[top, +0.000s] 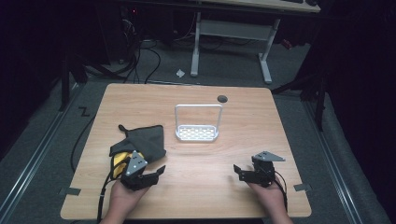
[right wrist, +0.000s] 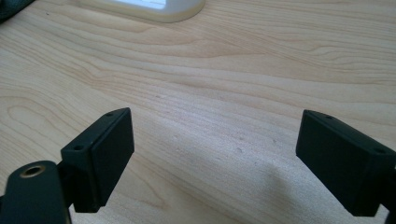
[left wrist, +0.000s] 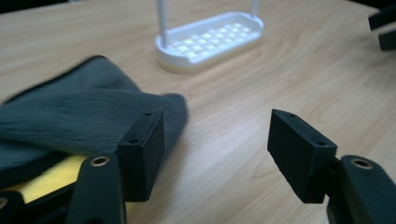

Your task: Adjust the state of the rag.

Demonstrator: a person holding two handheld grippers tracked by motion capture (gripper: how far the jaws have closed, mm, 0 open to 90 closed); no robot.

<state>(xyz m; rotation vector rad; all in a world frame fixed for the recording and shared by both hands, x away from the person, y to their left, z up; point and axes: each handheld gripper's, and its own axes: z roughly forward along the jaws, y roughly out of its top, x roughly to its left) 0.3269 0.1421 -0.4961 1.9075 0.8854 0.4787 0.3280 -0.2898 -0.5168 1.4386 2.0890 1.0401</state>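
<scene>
Left gripper (top: 156, 171) jaws apart beside dark pouch (top: 142, 140); right gripper (top: 239, 171) agape, low over table (top: 196, 186)

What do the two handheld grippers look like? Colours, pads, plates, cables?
Both the left gripper and the right gripper are black, each topped by a grey three-cornered plate with small holes. Jaws end in blocky black pads; brass-coloured rings sit at the joints. A black cable trails from the left one. Forearms are bare.
</scene>
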